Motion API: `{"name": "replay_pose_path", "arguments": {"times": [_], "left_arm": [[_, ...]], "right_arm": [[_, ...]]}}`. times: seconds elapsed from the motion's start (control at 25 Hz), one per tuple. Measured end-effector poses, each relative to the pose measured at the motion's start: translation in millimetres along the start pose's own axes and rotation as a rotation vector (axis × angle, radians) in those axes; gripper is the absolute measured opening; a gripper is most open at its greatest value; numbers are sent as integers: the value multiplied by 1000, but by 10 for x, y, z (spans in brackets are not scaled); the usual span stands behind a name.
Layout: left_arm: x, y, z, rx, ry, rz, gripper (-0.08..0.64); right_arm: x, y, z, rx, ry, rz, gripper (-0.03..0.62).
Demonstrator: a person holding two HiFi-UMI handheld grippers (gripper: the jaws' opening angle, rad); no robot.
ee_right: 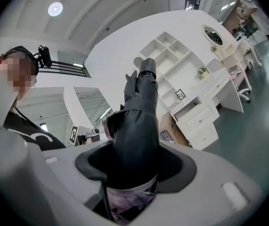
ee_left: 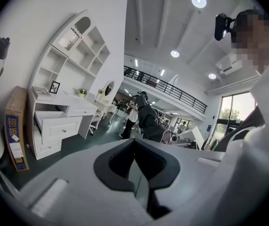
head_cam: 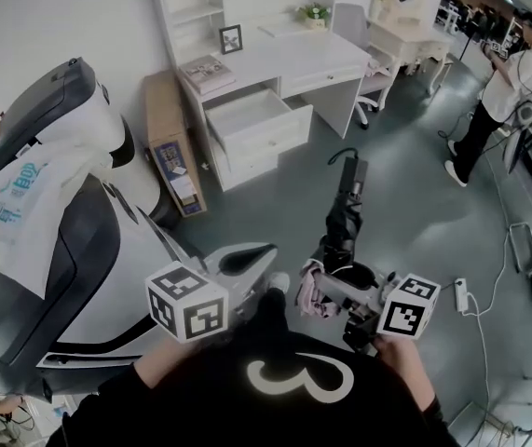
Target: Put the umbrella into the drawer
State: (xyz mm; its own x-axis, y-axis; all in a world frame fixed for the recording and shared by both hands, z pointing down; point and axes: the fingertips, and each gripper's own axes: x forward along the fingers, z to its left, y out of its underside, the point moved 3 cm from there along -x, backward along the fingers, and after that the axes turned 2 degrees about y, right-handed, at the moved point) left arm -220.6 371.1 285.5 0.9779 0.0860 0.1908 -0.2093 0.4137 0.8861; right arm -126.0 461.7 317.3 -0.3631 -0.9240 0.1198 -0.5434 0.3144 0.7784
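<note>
Cloth of the umbrella (ee_right: pixel 141 126): dark, woven, faintly shiny, creased. Shells of the right claw (ee_right: pixel 133 173) and left claw (ee_left: pixel 136 168): smooth matt grey plastic. The counter (head_cam: pixel 303 59) and drawer (head_cam: pixel 247 115): white-painted wood, satin. The box (head_cam: pixel 168 128): matt brown cardboard. The floor (head_cam: pixel 415 184): dark, smooth, glossy.

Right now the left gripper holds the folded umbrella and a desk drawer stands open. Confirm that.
Not the left. The right gripper holds the folded umbrella, as the right gripper view shows; the left gripper has nothing between its jaws. The desk drawer does stand open.
</note>
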Motion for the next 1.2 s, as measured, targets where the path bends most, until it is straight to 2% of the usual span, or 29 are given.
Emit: {"name": "replay_pose_path", "arguments": {"times": [0.36, 0.56, 0.76, 0.92, 1.2], "left_arm": [[831, -611, 1396, -59, 3, 44, 8], [1290, -1076, 2219, -80, -33, 33, 8], [1571, -1361, 2934, -100, -80, 21, 8], [1689, -1454, 3280, -116, -97, 22, 8], [1728, -1607, 3581, -135, -117, 3, 8]], "right_arm": [[975, -747, -1125, 61, 45, 38, 256], [1539, -1213, -1757, 99, 62, 72, 256], [2045, -1561, -2192, 99, 56, 119, 256], [2300, -1687, -2433, 107, 57, 140, 256], [2540, -1905, -2619, 89, 57, 171, 256]]}}
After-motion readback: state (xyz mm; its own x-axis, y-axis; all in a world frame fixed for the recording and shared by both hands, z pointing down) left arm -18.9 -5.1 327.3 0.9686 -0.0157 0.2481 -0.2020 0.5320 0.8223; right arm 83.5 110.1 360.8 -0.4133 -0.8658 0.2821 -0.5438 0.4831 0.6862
